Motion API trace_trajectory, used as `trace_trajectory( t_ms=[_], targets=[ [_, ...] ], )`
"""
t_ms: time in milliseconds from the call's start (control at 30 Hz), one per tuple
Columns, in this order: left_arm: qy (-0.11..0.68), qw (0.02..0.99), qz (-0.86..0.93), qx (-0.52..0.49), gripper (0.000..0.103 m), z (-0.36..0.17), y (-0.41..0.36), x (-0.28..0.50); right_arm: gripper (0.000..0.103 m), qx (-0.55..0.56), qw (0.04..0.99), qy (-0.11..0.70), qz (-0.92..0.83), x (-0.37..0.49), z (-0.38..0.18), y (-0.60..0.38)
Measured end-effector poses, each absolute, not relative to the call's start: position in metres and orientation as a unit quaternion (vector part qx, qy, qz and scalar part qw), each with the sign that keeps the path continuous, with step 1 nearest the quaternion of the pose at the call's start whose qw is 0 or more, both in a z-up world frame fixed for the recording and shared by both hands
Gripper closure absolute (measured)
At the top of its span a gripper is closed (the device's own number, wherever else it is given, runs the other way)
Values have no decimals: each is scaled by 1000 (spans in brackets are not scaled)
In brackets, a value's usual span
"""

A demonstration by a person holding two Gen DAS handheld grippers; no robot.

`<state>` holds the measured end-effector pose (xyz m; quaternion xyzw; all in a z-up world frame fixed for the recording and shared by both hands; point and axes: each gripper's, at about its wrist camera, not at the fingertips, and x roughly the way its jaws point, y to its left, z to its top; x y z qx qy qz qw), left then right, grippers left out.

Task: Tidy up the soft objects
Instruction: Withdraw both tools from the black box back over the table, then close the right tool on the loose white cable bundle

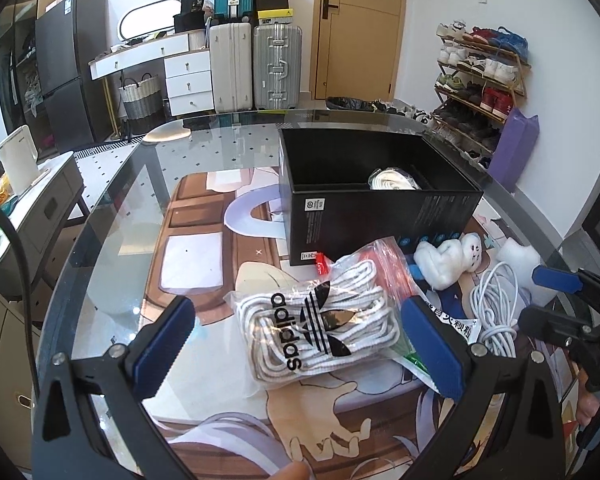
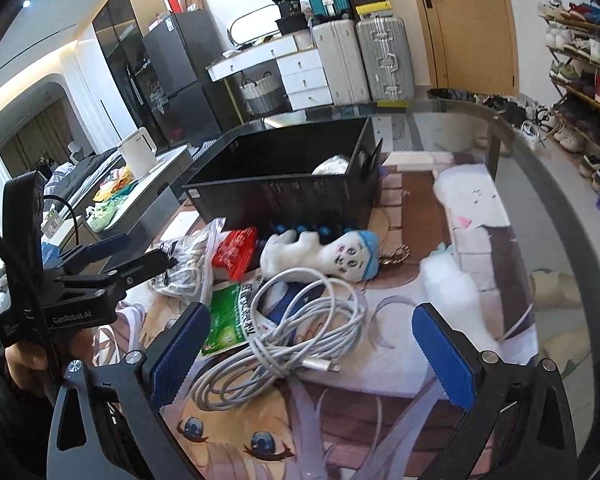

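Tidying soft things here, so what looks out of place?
The coiled white charging cable lies loose on the table among the soft items, beside the white plush toy. It is not a soft object.

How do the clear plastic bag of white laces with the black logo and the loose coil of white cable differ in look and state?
The clear plastic bag of white laces is sealed packaging with a black logo; the loose coil of white cable is bare and unmarked. The laces are thick and woven; the cable is thin, smooth and ends in a plug. The bag lies between the left gripper's open jaws, the cable between the right gripper's. Both are white, bundled and rest on the glass table.
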<state>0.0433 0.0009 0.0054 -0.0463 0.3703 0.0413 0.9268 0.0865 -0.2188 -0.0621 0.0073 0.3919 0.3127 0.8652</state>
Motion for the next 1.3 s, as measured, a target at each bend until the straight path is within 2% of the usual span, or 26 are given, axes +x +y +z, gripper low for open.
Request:
trace_trajectory(
  t_ms=[300, 667, 1300],
  targets=[
    [378, 924, 42, -47, 0, 1, -2, 43, 1, 4, 846, 429, 317, 88, -81, -200],
    [382, 922, 37, -45, 0, -3, -5, 44, 1, -54, 846, 450, 280, 93, -90, -210],
    [391, 918, 35, -50, 0, -7, -4, 48, 1, -76, 863, 433, 250, 82, -100, -219]
  ],
)
